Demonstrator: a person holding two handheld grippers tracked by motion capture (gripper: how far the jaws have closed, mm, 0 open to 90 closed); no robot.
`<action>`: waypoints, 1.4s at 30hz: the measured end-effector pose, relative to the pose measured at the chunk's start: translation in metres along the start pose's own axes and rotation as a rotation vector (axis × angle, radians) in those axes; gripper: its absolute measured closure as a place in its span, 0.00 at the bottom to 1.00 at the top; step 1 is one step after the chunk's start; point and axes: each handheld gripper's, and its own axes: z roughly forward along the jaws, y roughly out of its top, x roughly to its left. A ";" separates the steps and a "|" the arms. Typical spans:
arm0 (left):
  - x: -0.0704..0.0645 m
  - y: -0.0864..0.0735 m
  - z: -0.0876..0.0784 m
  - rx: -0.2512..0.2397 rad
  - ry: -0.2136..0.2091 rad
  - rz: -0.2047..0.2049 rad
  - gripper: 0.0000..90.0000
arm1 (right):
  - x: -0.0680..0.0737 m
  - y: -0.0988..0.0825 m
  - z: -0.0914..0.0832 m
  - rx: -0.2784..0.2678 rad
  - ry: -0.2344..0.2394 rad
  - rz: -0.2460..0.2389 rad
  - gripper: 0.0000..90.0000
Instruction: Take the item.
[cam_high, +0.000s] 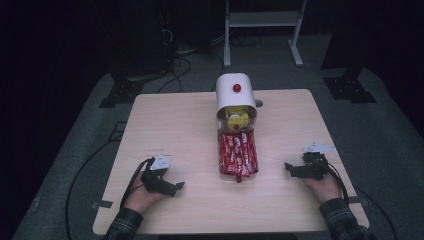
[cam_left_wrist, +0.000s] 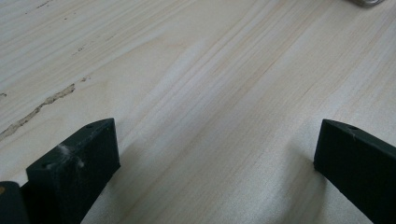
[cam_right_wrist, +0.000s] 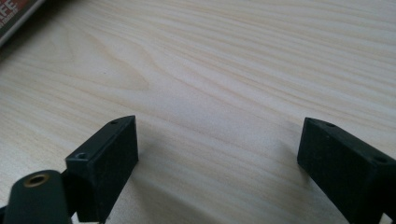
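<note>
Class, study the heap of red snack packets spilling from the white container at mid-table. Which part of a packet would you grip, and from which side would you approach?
Probably grip the near end of a front red snack packet. The packets lie flat, lengthwise toward the person, far ends under the white dome-topped container. Approach from the person's side, low over the pale wooden table, with either open gripper, left gripper or right gripper.

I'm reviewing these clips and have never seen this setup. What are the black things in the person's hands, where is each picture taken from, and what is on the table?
A person sits at a wooden table holding a hand-operated two-jaw tool in each hand: the left gripper and the right gripper. The high view looks down from above. The other two pictures come from cameras riding on each gripper, looking along its black jaws at bare wood; both sets of jaws stand wide apart and hold nothing. In the middle of the table lies a white container with a red knob, tipped on its side, yellow items inside, and red snack packets spilling from its mouth.
</note>
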 end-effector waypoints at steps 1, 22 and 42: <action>0.000 0.000 0.000 0.000 0.000 0.000 0.00 | 0.000 0.000 0.000 0.000 0.000 0.000 0.12; 0.000 0.000 0.000 0.000 0.000 0.000 0.00 | 0.000 0.008 -0.002 0.078 0.039 -0.033 0.14; 0.000 0.000 0.000 0.001 0.000 0.001 0.00 | 0.015 0.024 -0.016 0.049 0.090 -0.030 0.15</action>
